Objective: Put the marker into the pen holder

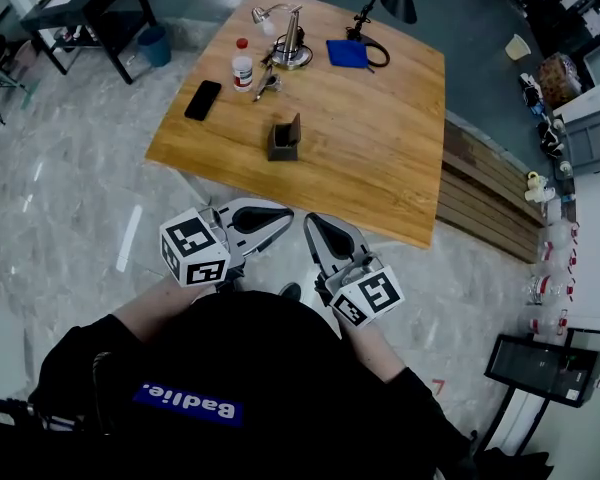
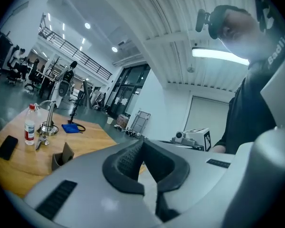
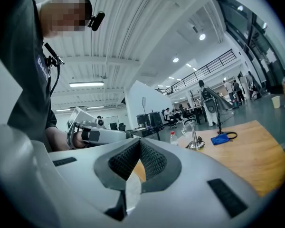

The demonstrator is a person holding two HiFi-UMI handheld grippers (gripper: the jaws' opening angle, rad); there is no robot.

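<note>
Hovering off the table (image 1: 380, 158) edge, left claw (image 1: 284, 216) and right claw (image 1: 313, 224) pressed together (both empty), pen holder (image 1: 284, 139) standing clear.

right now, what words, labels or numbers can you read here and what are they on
Blue patch with white print on the person's black top: a chest tag, not read out.
Label on the white red-capped plastic bottle: too small to read.
Black-and-white marker cubes: patterns, no letters.
</note>
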